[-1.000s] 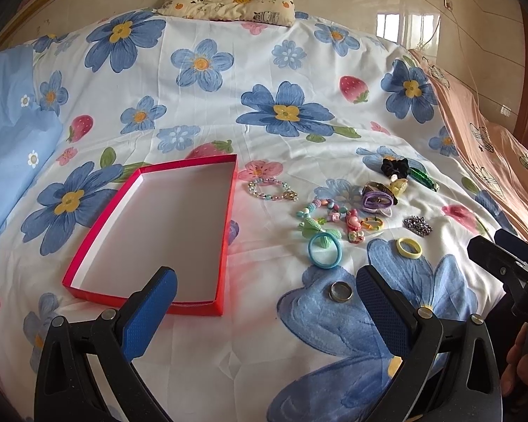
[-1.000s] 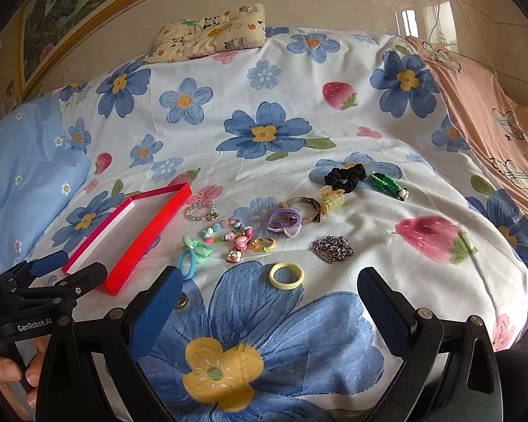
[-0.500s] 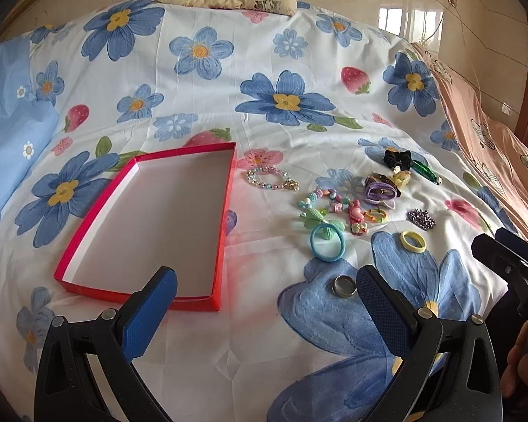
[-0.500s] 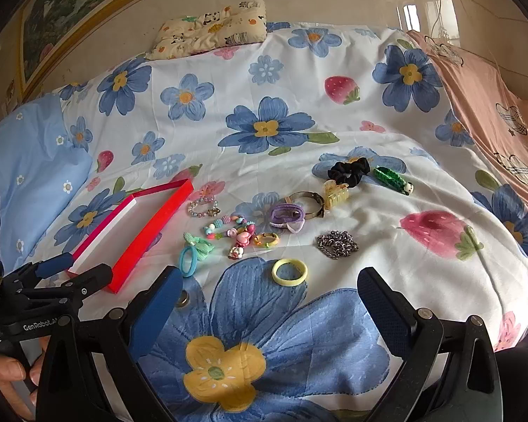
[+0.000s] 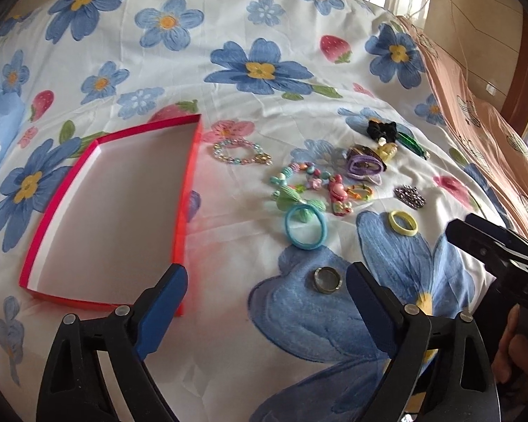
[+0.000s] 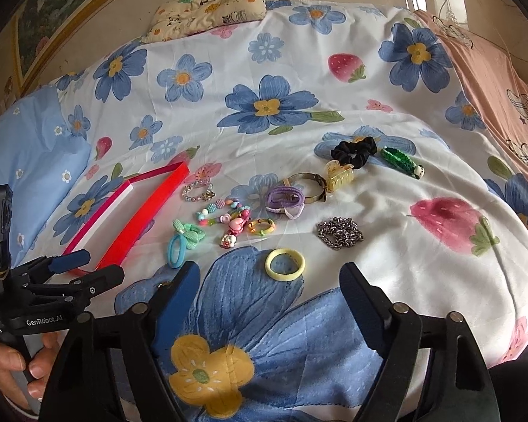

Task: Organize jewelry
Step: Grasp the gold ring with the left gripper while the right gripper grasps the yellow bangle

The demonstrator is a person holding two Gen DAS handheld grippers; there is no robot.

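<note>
A shallow red box (image 5: 116, 211) with a white inside lies empty on the floral bedsheet, also in the right wrist view (image 6: 137, 211). Right of it lies scattered jewelry: a silver ring (image 5: 327, 280), a blue hair band (image 5: 305, 227), a yellow band (image 5: 402, 223) (image 6: 285, 264), a bead bracelet (image 5: 241, 153), a chain (image 6: 339, 234), a purple tie (image 6: 285, 198). My left gripper (image 5: 265, 286) is open and empty, with the silver ring just inside its right finger. My right gripper (image 6: 269, 285) is open and empty, just short of the yellow band.
A black scrunchie (image 6: 355, 149), a green clip (image 6: 401, 161) and a claw clip (image 6: 339, 176) lie farther back. A panda pillow (image 6: 207, 7) sits at the bed's head, a blue pillow (image 6: 28, 147) at left, and a pink blanket (image 6: 503, 81) at right.
Both grippers have moved forward and lower toward the bed; the jewelry and box appear closer. Nothing has been picked up.
</note>
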